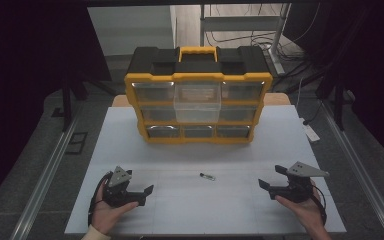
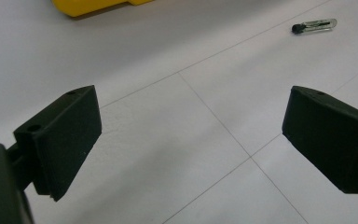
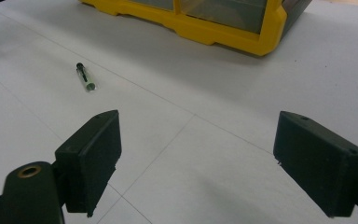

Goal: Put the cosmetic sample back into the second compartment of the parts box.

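**Two open grippers held low over a white tabletop, a small vial lying between them**

A small clear vial (image 1: 207, 176) with a dark cap lies on its side on the white tabletop (image 1: 200, 210), roughly midway between its left and right edges and nearer the front edge than the back. Nothing touches it. In the left gripper view the vial (image 2: 314, 25) lies far off toward the upper right; in the right gripper view it (image 3: 86, 78) lies toward the upper left, dark cap pointing away.

The left gripper (image 1: 139, 192) sits near the front left corner of the tabletop, well apart from the vial. Its two black jaws stand wide apart with bare tabletop between them, holding nothing. A hand (image 1: 107, 210) cups it from below and behind, the forearm coming in from the bottom edge, with a light sleeve cuff just visible.

The right gripper (image 1: 271, 177) sits near the front right corner, also well apart from the vial. Its jaws are likewise spread wide and grip nothing. A hand (image 1: 305, 207) holds it from behind, with a grey three-cornered plate on top. Both grippers angle inward, toward the middle of the tabletop.

Toward the back edge stands a yellow and black organiser case (image 1: 198, 95) with clear drawers in three rows and a yellow handle on top. One clear drawer (image 1: 197, 102) in the top middle stands pulled out toward the front.
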A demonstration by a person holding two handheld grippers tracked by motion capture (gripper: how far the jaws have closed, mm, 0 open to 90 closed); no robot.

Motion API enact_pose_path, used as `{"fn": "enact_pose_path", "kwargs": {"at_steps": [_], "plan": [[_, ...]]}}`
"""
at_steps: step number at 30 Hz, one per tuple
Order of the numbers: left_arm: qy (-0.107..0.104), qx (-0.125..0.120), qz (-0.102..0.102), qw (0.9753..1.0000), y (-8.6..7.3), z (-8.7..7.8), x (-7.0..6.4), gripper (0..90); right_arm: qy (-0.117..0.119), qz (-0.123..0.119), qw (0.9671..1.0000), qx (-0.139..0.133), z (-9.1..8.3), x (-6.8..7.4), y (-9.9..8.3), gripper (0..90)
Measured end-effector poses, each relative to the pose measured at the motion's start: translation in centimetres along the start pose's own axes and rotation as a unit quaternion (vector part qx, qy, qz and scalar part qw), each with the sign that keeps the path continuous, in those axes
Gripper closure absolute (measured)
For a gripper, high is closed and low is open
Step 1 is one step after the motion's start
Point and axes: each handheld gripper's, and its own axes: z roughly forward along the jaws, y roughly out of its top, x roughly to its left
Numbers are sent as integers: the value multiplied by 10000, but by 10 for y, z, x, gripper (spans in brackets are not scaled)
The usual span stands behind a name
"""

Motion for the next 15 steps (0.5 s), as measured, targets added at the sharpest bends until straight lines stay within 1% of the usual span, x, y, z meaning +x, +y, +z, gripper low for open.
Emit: {"fn": "enact_pose_path", "kwargs": {"at_steps": [5, 11, 15], "plan": [[18, 65, 4, 10000, 0, 2, 1, 56, 35, -11, 10000, 41, 1, 0, -1, 157], [9, 80, 11, 10000, 0, 4, 0, 57, 39, 6, 10000, 80, 3, -2, -1, 160], [-18, 62, 10, 10000, 0, 3, 0, 57, 51, -5, 9999, 87, 4, -1, -1, 165]]}}
